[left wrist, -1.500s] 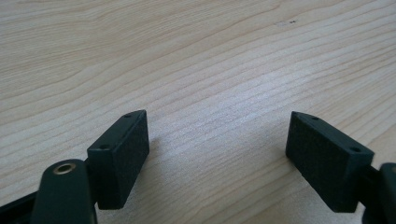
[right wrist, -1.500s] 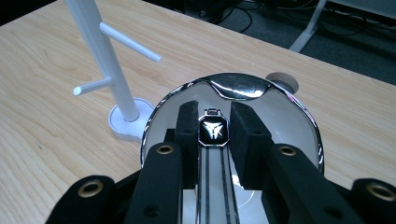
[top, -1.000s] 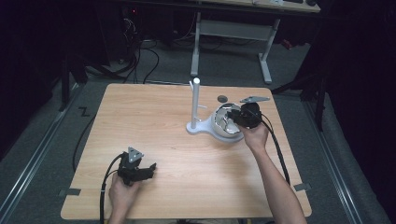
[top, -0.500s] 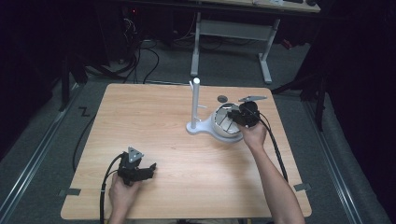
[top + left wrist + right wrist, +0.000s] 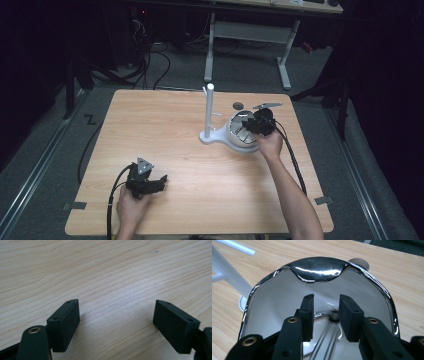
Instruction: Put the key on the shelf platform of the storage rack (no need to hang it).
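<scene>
Chrome-rimmed bowl (image 5: 239,134) sits by the white stand (image 5: 209,117) under your right gripper (image 5: 252,124), your left gripper (image 5: 116,315) idles wide open, and inside the bowl your right jaws have just parted, apparently releasing something.

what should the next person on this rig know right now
Left gripper: open, low over the table, nothing between its fingers.
Right gripper: inside the bowl beside the white stand. Its fingers have just been opening; thin metal rods lie between them, not gripped.
Done: apparently a release in the bowl.
Left: probably lift the right gripper out.
</scene>
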`<state>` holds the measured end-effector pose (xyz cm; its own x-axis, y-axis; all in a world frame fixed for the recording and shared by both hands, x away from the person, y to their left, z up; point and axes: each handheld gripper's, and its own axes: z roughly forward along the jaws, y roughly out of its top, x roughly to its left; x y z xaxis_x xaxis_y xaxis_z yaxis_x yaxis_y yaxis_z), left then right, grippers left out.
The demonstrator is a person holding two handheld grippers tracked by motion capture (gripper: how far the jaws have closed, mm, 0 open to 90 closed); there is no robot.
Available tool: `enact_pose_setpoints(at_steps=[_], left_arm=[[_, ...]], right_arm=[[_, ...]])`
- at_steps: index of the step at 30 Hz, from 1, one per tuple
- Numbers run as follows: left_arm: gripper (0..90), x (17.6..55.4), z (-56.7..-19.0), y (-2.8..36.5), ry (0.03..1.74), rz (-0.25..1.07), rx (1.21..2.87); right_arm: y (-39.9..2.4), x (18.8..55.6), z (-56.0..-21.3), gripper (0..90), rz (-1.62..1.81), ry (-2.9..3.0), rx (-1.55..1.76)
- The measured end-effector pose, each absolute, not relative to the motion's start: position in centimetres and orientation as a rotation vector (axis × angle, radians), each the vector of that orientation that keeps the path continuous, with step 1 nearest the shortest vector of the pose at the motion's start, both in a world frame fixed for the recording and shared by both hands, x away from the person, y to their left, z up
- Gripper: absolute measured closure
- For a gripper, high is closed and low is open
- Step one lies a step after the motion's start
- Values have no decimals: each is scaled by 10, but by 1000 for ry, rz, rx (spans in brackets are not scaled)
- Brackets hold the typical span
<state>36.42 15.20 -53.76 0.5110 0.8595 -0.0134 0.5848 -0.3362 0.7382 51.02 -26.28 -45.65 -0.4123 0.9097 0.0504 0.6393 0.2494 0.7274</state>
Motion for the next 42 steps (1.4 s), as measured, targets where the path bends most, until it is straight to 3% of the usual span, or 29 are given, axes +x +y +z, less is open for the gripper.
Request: enact_pose_setpoints(at_steps=[16,29,42], left_arm=[[218,364,-538,152,1176,502,2053],[218,364,-538,152,1176,502,2053],[218,364,-538,152,1176,502,2053]], right_arm=[[-272,498,-447,460,1035,2133,1397],[-281,482,-436,511,1098,2093,1394],[-288,464,-427,487,1145,2095,1392]])
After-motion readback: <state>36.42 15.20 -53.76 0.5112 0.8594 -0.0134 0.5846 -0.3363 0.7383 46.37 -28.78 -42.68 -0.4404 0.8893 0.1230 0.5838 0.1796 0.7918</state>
